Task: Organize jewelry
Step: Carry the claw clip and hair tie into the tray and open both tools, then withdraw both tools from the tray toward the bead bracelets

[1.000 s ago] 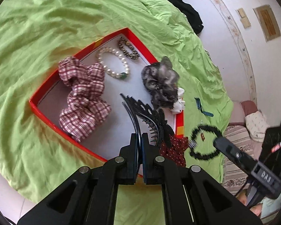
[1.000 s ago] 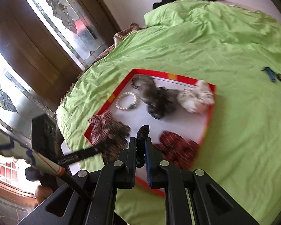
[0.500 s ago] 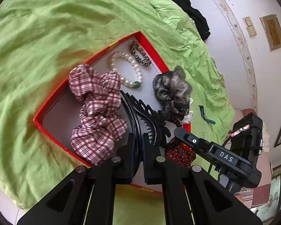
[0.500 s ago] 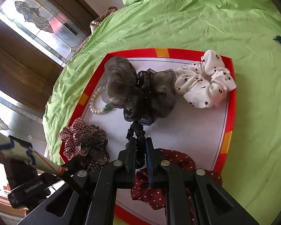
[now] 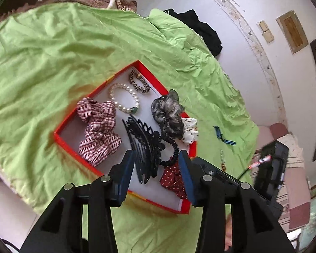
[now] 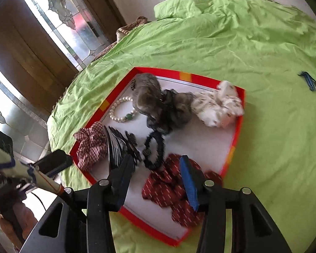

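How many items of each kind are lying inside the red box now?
Fabric scrunchies: 4 (plaid, grey, white, red)
Bracelets: 2 (pearl, chain)
Black hair combs: 1
Black spiral hair ties: 1
Total: 8

Your shallow red-rimmed tray with a white floor (image 5: 70, 136) lies flat on the bed. In it you have a plaid red-and-white scrunchie (image 5: 99, 129), a pearl bracelet with a green bead (image 5: 124, 100), a dark chain bracelet (image 5: 139, 82), a black toothed comb headband (image 5: 146, 147), a grey sheer scrunchie (image 5: 168, 111), a white dotted scrunchie (image 5: 190, 129), a black coiled hair tie (image 6: 154, 149) and a red dotted scrunchie (image 6: 170, 187).
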Demonstrator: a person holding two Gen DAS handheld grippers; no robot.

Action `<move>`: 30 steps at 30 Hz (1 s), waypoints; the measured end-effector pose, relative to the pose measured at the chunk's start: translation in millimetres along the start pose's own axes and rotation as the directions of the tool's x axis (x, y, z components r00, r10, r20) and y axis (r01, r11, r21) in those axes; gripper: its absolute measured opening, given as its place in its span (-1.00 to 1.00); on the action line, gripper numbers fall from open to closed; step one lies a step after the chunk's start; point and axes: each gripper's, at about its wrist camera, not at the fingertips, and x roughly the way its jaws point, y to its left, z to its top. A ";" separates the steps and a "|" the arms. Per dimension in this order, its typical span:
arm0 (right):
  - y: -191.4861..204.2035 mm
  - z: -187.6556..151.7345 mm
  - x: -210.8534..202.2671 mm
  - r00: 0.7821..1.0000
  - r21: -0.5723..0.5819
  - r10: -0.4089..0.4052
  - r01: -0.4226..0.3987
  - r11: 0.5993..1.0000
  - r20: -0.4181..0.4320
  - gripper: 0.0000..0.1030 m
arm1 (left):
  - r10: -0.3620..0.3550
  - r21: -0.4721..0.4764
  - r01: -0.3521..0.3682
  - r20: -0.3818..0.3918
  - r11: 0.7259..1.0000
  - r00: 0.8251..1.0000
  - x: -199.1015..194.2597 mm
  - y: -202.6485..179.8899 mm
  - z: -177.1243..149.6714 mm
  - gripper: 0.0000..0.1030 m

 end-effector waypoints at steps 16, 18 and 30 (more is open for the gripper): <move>-45.0 -73.2 -72.2 0.997 0.061 -0.054 0.050 0.997 0.061 0.05 | 0.242 0.229 -0.253 0.075 0.940 0.967 -15.8 -68.1 -44.7 -0.04; -52.7 -81.6 -80.3 0.995 0.066 -0.076 0.071 0.995 0.071 0.05 | 0.276 0.290 -0.293 0.098 0.911 0.956 -13.8 -84.9 -54.5 -0.02; -107.6 -117.1 -122.3 0.985 0.164 -0.127 0.107 0.981 0.117 0.06 | 0.362 0.497 -0.397 0.169 0.772 0.917 4.3 -156.4 -106.3 0.08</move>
